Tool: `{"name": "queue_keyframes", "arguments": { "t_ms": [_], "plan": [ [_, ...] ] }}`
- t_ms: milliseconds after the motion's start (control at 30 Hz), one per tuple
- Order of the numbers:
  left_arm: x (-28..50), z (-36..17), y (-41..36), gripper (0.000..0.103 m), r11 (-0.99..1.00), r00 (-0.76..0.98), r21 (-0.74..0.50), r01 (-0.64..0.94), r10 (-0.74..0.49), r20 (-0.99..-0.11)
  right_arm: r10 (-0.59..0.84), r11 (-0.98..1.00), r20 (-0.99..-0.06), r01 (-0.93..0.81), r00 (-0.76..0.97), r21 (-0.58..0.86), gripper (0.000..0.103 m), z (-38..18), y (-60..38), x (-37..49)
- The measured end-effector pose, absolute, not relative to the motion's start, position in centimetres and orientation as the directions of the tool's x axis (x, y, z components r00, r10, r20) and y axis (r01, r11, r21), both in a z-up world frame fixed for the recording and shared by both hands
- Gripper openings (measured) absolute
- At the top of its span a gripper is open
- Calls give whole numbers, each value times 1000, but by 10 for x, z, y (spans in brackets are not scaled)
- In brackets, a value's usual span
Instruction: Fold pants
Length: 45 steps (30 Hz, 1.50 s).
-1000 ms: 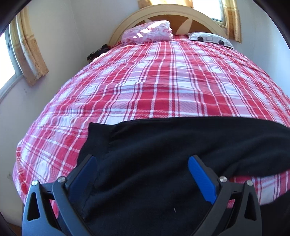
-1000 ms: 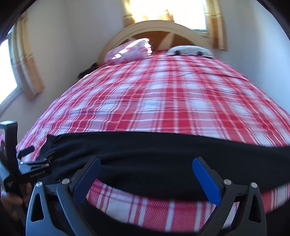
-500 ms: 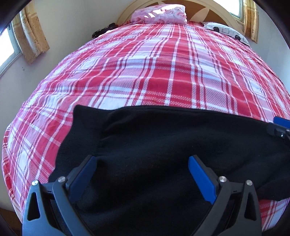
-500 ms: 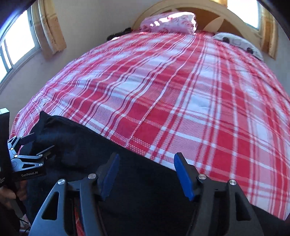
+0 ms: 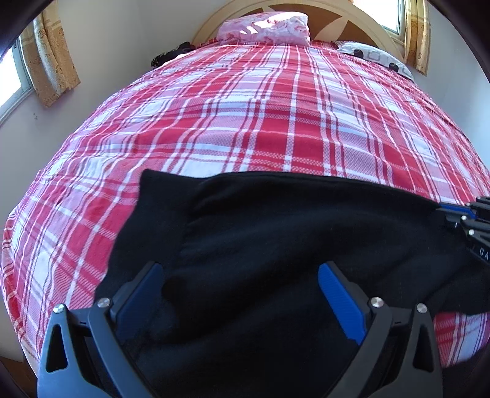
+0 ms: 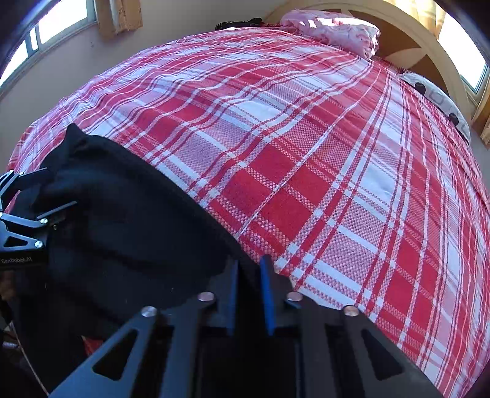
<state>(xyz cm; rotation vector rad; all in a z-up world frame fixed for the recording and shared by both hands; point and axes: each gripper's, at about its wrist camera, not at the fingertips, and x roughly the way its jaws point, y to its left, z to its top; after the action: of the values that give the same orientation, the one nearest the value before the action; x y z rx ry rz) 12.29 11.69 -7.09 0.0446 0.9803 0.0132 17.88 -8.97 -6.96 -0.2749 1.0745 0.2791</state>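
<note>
Left wrist view: black pants [image 5: 275, 245] spread between wide-apart tongs at the near edge of the bed.

Nearest, the left gripper [image 5: 242, 290] stands wide — cloth lies between and under its blue fingers [image 5: 340, 303], ungripped. In the right wrist view the right gripper [image 6: 248, 290] is narrowed onto the pants' edge (dark cloth sits between its pads). Beyond lies the red plaid bedspread [image 5: 275, 122], then a pink pillow [image 5: 266, 26] and patterned pillow [image 5: 373, 58] at the headboard [image 5: 367, 24].
</note>
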Motion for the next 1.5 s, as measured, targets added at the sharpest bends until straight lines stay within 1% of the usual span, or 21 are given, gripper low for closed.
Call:
{"name": "queue_keyframes", "arguments": {
  "t_ms": [33,167,400,567,667,733,800,900,967,1000,1033,1067,1100,1133,1200,1267,1333,1400,1433,1467,1500],
  "plan": [
    [118,-68,121,103,999,564,36,12,23,-825,92,936,-885,-344,456,-80,5,-66,-90,175],
    [103,-61,134,103,1000,595,27,14,13,-804,160,947,-845,-320,511,-13,5,-37,-91,150],
    [76,-52,151,103,999,624,-27,31,-41,-781,268,929,-760,-369,592,40,5,1,-69,67],
    [61,-46,164,103,998,641,-54,30,-61,-765,369,899,-733,-421,571,125,2,-14,-49,-4],
    [60,-34,170,103,997,656,-68,27,-69,-751,378,885,-745,-451,550,115,2,-33,-31,-30],
    [65,-23,172,103,997,670,-69,26,-69,-739,349,891,-766,-444,540,93,2,-49,-23,-38],
    [71,-13,173,103,998,680,-57,18,-54,-731,370,892,-756,-433,540,127,2,-50,-24,-34],
    [78,-4,173,103,999,700,-38,4,-30,-714,405,902,-707,-382,579,204,2,-30,-42,-14],
    [79,-5,171,103,1000,709,-17,-2,-10,-705,451,891,-653,-353,608,286,4,-13,-57,7],
    [80,-7,170,103,1000,709,-6,-2,-3,-705,478,878,-629,-347,613,330,13,-6,-62,19],
    [80,-9,170,103,1000,707,-2,1,-2,-707,498,867,-614,-339,612,365,42,-2,-65,34],
    [81,-12,170,103,1000,702,2,5,-2,-712,515,856,-608,-324,605,403,60,0,-67,55],
    [82,-15,172,103,1000,697,4,8,-3,-717,520,852,-602,-314,606,420,82,-1,-67,68],
    [81,-17,173,103,1000,695,3,7,-3,-719,527,844,-584,-298,618,446,83,-4,-68,85],
    [80,-20,179,103,1000,691,4,-2,4,-723,520,847,-599,-281,608,451,83,-12,-64,113],
    [79,-21,186,103,1000,688,7,-14,14,-726,503,860,-655,-248,564,446,79,-28,-59,148],
    [79,-21,195,103,999,687,10,-33,30,-726,519,852,-720,-212,460,479,58,-56,-49,184],
    [77,-20,204,103,999,686,5,-52,39,-726,537,843,-756,-194,375,503,53,-79,-38,203],
    [76,-20,209,103,998,686,1,-61,43,-726,554,832,-766,-206,325,514,37,-90,-26,209],
    [76,-20,212,103,998,686,-1,-69,47,-726,552,834,-769,-216,323,507,29,-93,-20,206],
    [74,-20,216,103,997,687,-5,-77,49,-725,551,834,-767,-237,329,498,11,-92,-13,205]
  ]
}}
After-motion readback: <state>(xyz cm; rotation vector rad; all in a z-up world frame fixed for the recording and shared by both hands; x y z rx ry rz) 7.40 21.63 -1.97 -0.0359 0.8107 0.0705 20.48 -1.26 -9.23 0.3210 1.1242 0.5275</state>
